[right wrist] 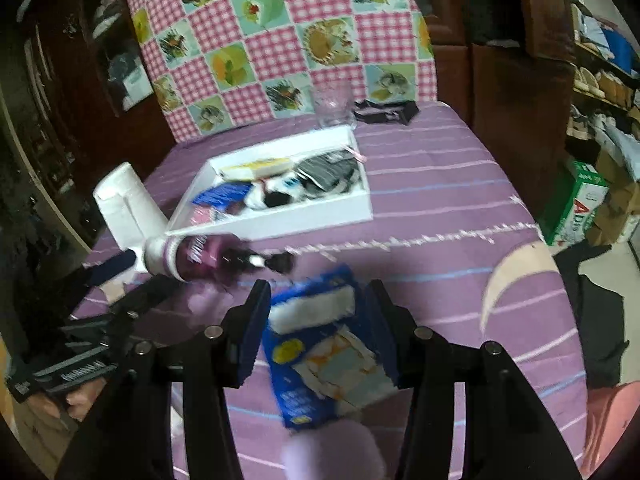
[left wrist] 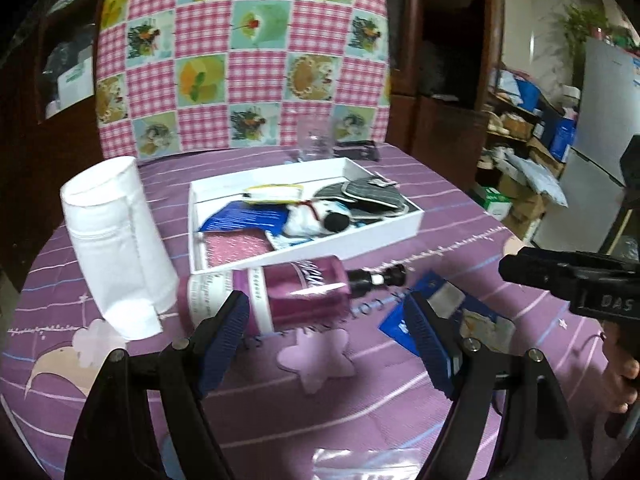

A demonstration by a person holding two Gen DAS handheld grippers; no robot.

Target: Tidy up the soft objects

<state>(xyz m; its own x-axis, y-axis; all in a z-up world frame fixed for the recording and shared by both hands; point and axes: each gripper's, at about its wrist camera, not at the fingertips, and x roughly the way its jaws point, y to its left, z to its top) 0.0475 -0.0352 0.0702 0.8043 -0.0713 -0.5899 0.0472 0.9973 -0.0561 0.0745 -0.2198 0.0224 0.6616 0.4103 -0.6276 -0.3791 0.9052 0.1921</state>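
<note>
My left gripper (left wrist: 326, 320) is open over the purple tablecloth (left wrist: 280, 412). A purple bottle (left wrist: 280, 296) with a black cap lies on its side just beyond its fingertips. Behind the bottle, a white tray (left wrist: 394, 232) holds a white plush toy (left wrist: 316, 216), a grey striped cloth (left wrist: 368, 196), a blue packet (left wrist: 244, 216) and a pink cloth (left wrist: 236, 248). My right gripper (right wrist: 318, 292) hangs open over a blue and white packet (right wrist: 320, 344) lying flat on the cloth. The packet shows between its fingers, and the pads do not grip it.
A white paper roll (left wrist: 116, 240) stands left of the tray. A clear glass (left wrist: 316, 140) and a dark flat object (left wrist: 356, 150) sit at the far edge, before a checked chair back (left wrist: 240, 60). Cluttered shelves and a green box (right wrist: 580, 208) are at the right.
</note>
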